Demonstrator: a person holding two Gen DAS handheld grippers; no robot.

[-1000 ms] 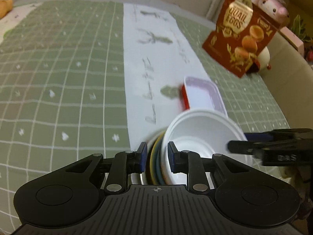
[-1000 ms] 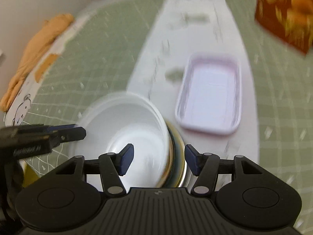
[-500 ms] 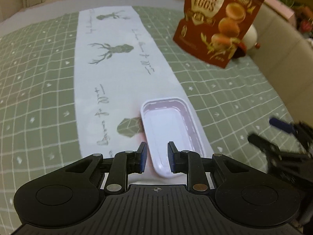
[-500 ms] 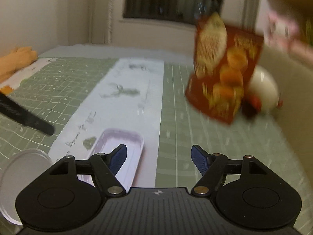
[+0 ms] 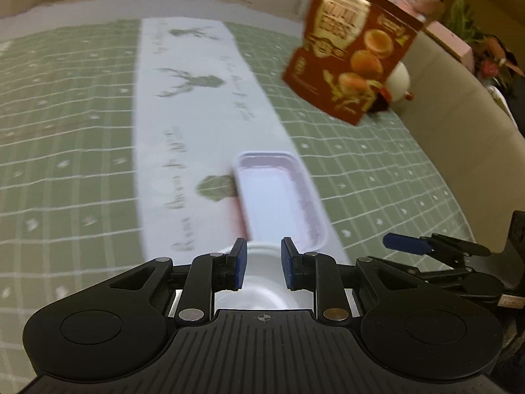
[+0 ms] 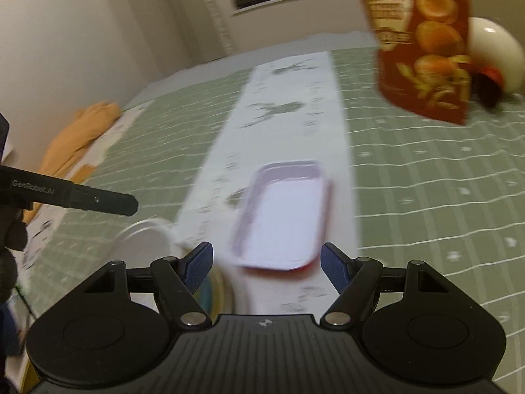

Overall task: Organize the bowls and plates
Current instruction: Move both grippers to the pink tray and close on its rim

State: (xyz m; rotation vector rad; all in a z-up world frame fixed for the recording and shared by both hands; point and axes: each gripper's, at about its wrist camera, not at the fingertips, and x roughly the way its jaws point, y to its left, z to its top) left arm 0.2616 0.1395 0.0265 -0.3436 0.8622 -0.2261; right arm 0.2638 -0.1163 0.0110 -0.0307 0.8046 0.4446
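Observation:
My left gripper (image 5: pixel 261 264) hangs just above a white bowl (image 5: pixel 259 282), its jaws a narrow gap apart with nothing clamped between them. A rectangular lilac tray (image 5: pixel 279 202) with a red underside lies on the white runner right behind the bowl. My right gripper (image 6: pixel 266 264) is wide open and empty, just in front of the same tray (image 6: pixel 283 216). The white bowl (image 6: pixel 144 246) sits low left in the right wrist view, on colored plates (image 6: pixel 216 290) whose rims peek out beside the left finger. The left gripper's finger (image 6: pixel 82 195) crosses that view at left.
A red quail-egg snack bag (image 5: pixel 354 69) stands at the far right of the green checked tablecloth (image 5: pixel 65 131), with a white round toy (image 5: pixel 398 83) behind it. An orange cloth (image 6: pixel 78 138) lies at the far left table edge. The right gripper (image 5: pixel 436 246) shows at the left wrist view's right.
Both views swung up and away from the bowl stack, then dropped back toward it. The white bowl is under my left gripper again. The right gripper has stayed open.

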